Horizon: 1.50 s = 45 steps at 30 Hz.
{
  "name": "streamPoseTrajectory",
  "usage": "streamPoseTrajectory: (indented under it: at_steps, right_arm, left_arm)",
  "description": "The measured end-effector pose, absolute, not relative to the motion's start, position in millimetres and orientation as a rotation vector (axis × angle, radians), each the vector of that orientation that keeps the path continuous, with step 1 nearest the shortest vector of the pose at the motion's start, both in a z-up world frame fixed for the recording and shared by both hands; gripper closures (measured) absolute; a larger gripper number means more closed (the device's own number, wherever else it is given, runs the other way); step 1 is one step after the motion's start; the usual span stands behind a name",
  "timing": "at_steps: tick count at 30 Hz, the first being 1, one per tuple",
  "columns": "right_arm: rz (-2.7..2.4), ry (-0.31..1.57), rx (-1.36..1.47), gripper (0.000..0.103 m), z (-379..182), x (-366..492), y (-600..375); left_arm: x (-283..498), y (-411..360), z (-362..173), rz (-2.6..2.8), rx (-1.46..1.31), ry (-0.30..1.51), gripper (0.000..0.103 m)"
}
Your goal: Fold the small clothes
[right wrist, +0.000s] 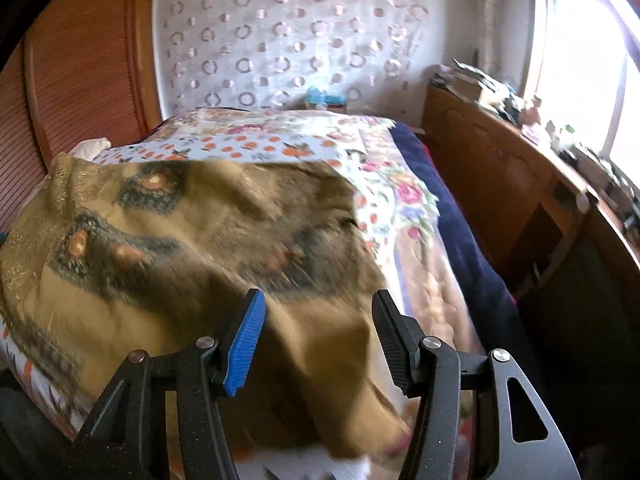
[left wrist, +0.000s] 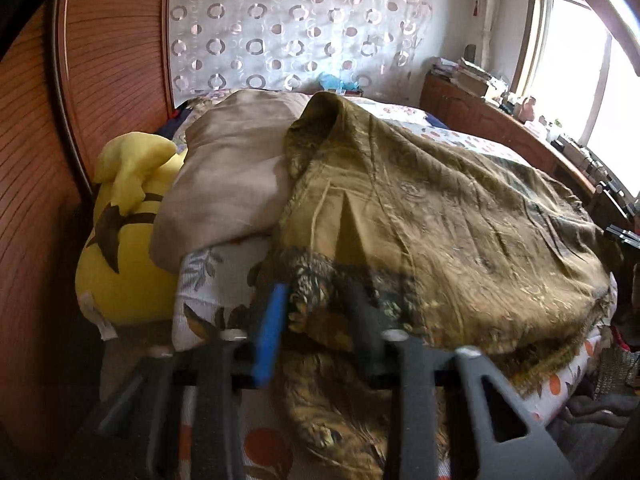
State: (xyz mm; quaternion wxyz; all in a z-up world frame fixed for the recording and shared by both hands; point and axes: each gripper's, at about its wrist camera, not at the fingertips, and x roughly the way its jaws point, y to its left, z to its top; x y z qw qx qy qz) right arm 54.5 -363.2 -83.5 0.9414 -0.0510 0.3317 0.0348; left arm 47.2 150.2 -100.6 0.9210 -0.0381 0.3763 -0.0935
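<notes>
I am at the gathering step: the olive patterned cloth point(left wrist: 420, 208) lies spread and rumpled on the bed point(right wrist: 400, 200). My left gripper point(left wrist: 316, 320) has its jaws pinched on the near hem. My right gripper point(right wrist: 320, 340) hangs with jaws apart, cloth loose between them. Next, I judge, the right must close on its corner.

Olive-gold garment point(left wrist: 420, 216) point(right wrist: 168, 240) with dark floral border, thin and shiny, spread crumpled over the flowered bed, one edge hanging over the near side
</notes>
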Motion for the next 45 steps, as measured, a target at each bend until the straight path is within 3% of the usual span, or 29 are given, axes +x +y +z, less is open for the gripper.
streamPoseTrajectory:
  at_steps: [1,4,14,22,24,26,28,37,45]
  right_arm:
    - [0.066,0.682,-0.090,0.044,-83.9,51.7,-367.4]
    - [0.048,0.694,-0.053,0.044,-89.1,45.6,-377.8]
    - [0.060,0.668,-0.068,0.043,-77.2,45.7,-373.7]
    - [0.108,0.644,-0.088,0.043,-74.1,46.8,-356.9]
    - [0.122,0.646,-0.095,0.043,-74.6,48.4,-350.4]
    - [0.141,0.647,-0.100,0.043,-75.7,51.1,-343.2]
    - [0.157,0.649,-0.107,0.043,-77.5,54.4,-334.4]
    - [0.265,0.673,-0.144,0.034,-93.0,63.8,-296.4]
    - [0.313,0.714,-0.191,0.033,-111.8,74.6,-273.3]
  left_arm:
    - [46.4,149.7,-101.0,-0.199,-0.080,0.775,0.095]
    - [44.2,148.7,-97.5,-0.213,-0.077,0.763,0.101]
    - [1.8,151.3,-35.9,-0.207,-0.127,0.607,0.101]
    - [5.8,158.0,-75.3,-0.136,-0.124,0.744,0.101]
    - [8.9,158.1,-82.4,-0.133,-0.119,0.758,0.094]
    - [10.3,156.3,-85.0,-0.124,-0.111,0.757,0.071]
    - [13.9,156.9,-87.4,-0.130,-0.121,0.757,0.063]
    - [25.6,149.7,-95.0,-0.109,-0.074,0.777,0.062]
    - [33.6,148.9,-105.6,-0.097,-0.051,0.807,0.062]
